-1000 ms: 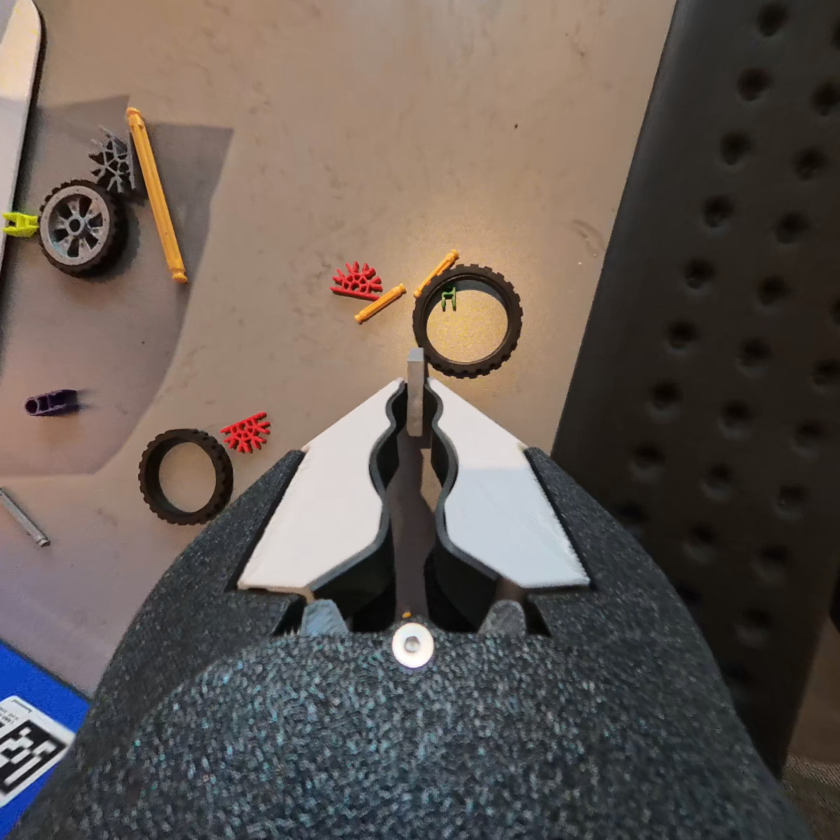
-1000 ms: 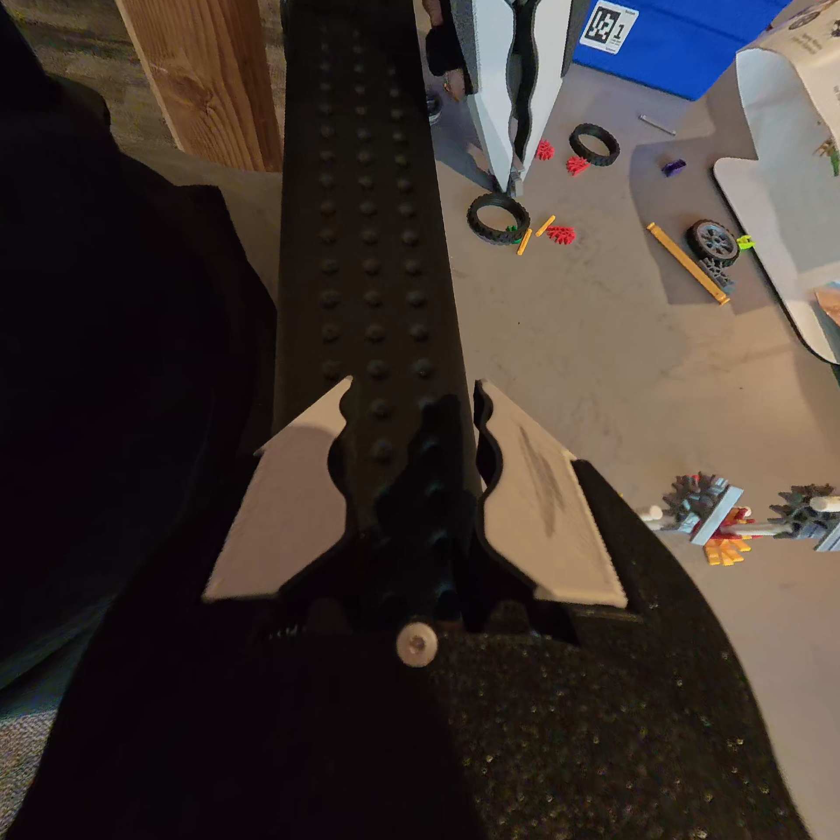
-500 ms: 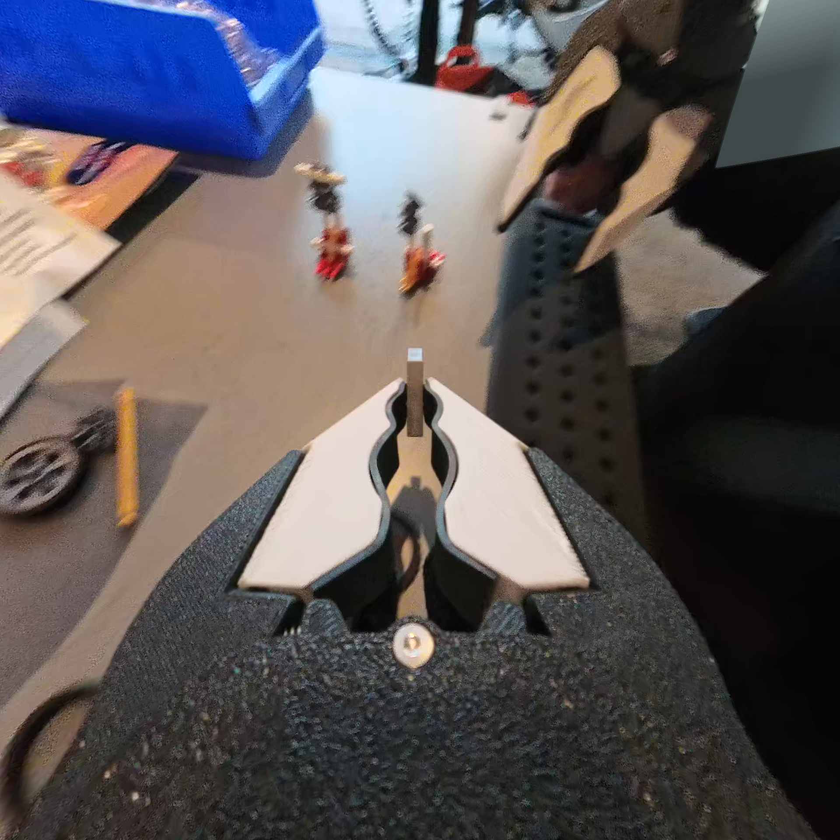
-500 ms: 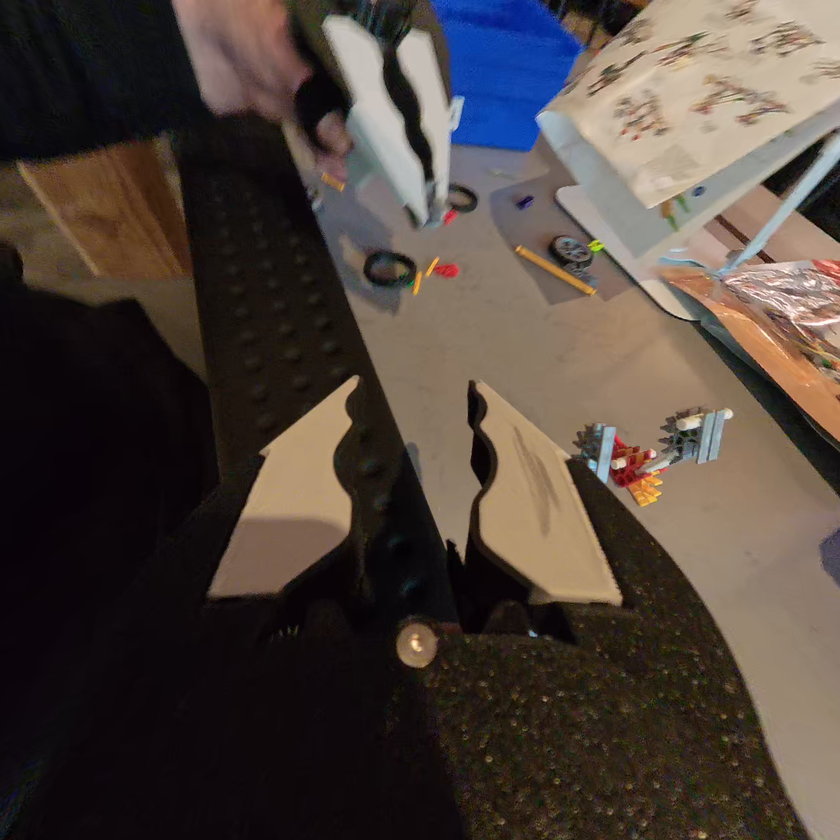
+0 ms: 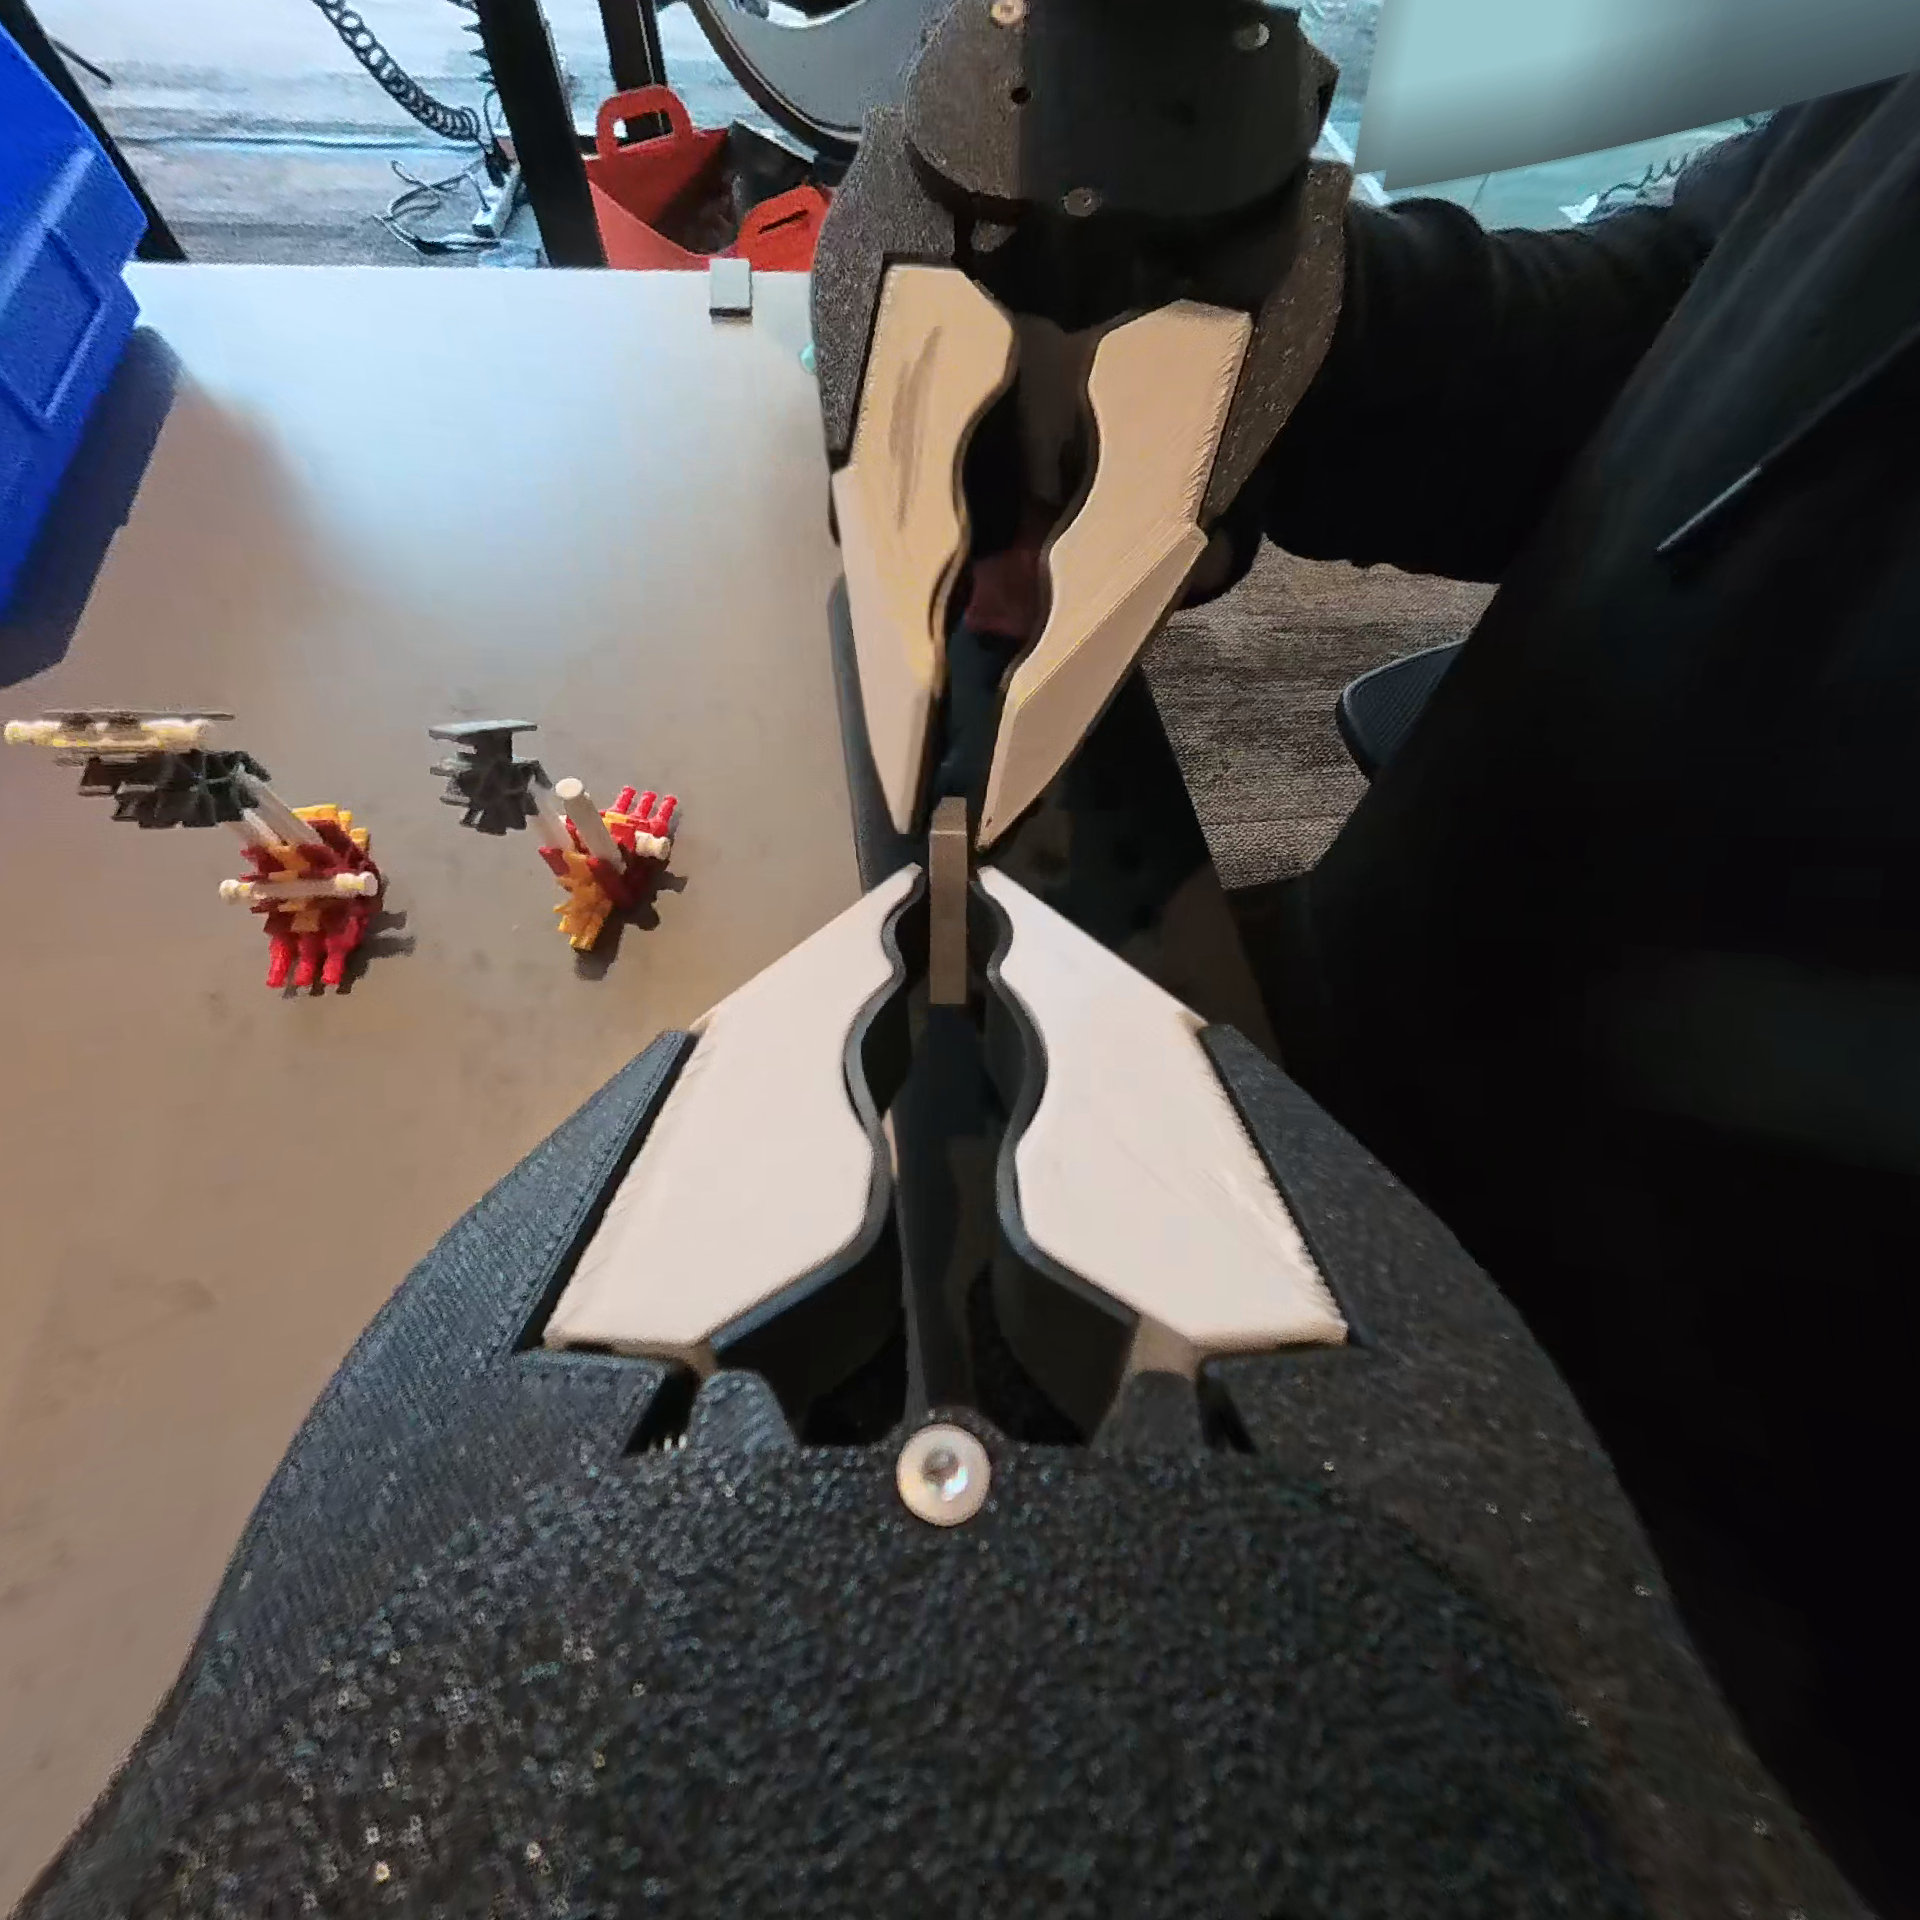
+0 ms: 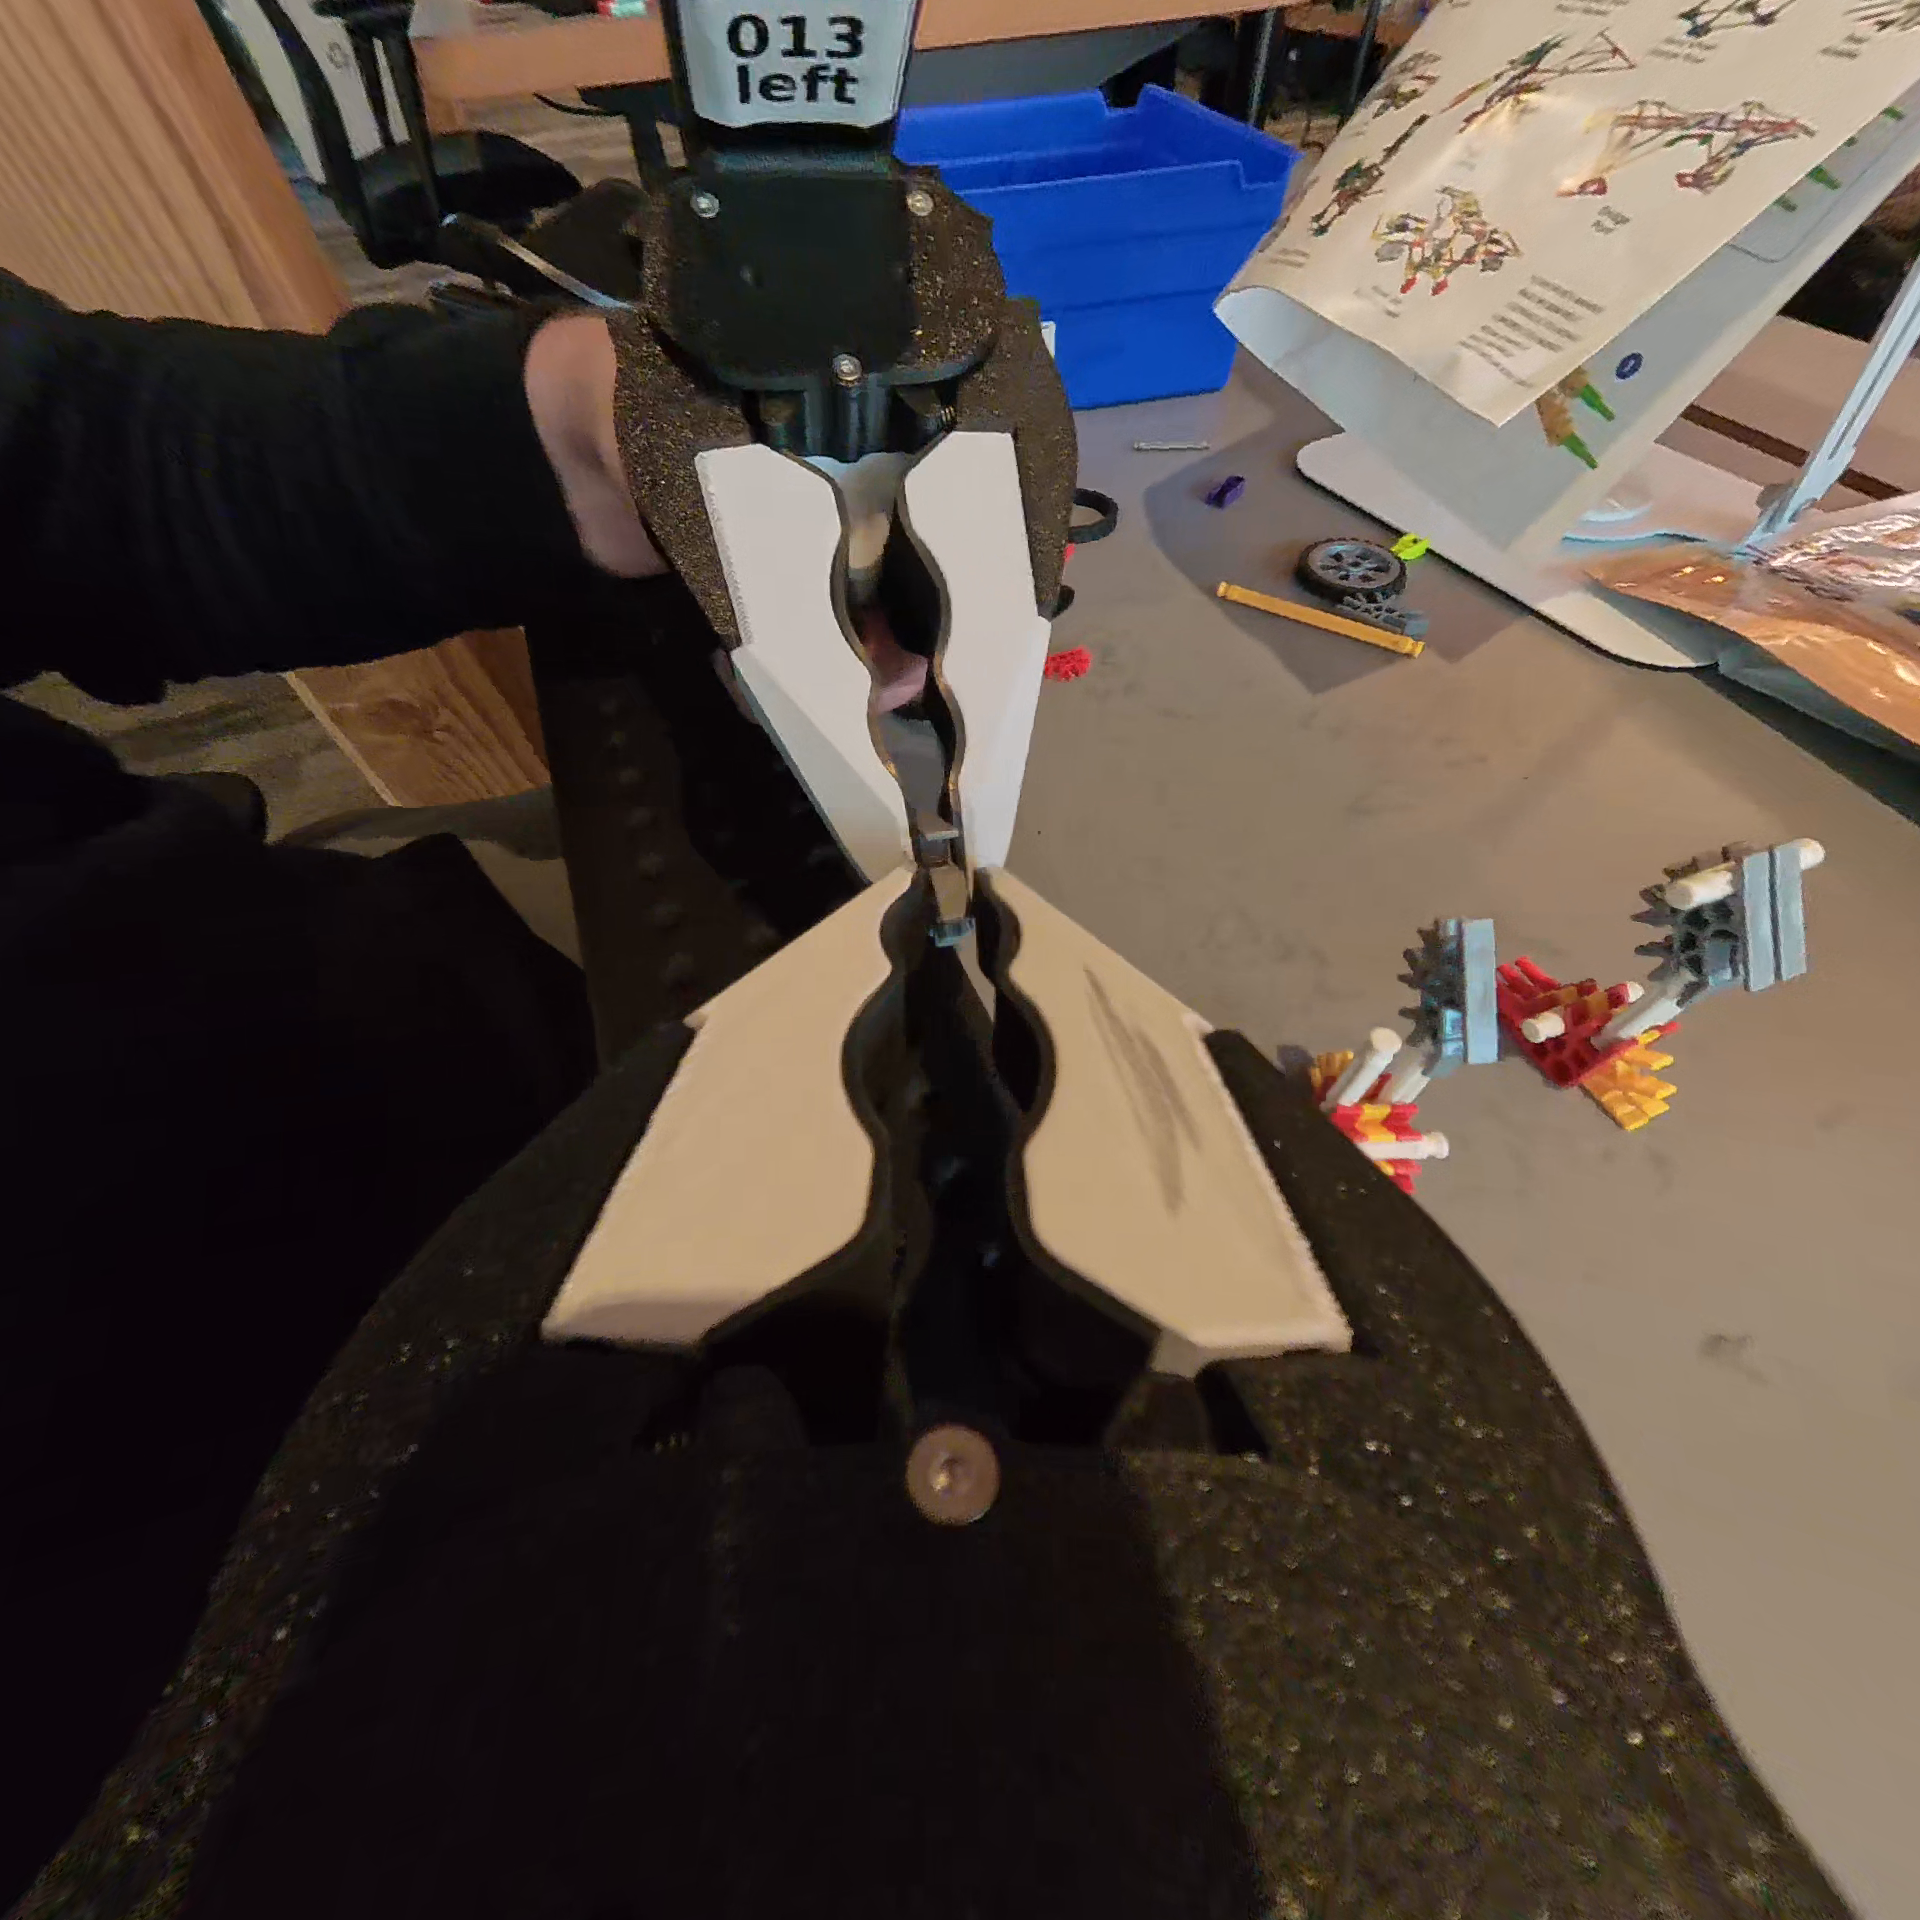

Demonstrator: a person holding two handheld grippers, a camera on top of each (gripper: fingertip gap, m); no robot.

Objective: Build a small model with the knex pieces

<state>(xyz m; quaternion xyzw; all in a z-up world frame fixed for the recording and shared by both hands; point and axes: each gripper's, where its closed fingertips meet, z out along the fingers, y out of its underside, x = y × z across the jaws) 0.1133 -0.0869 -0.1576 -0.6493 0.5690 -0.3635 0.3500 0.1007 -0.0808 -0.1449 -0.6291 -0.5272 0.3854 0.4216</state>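
Both jaws meet tip to tip at frame centre: your left gripper [image 5: 948, 883] pinches a small grey connector piece [image 5: 948, 914], and your right gripper [image 6: 940, 883] looks nearly closed around it (grip unclear) above the table [image 5: 468, 499].

The left hand-held gripper [image 5: 948, 883] and right hand-held gripper [image 6: 940, 883] meet tip to tip in mid-air, pointing at each other. The left's jaws are pinched nearly together; the right's stand slightly apart. A hand [image 6: 582, 457] in a black sleeve grips the left one.
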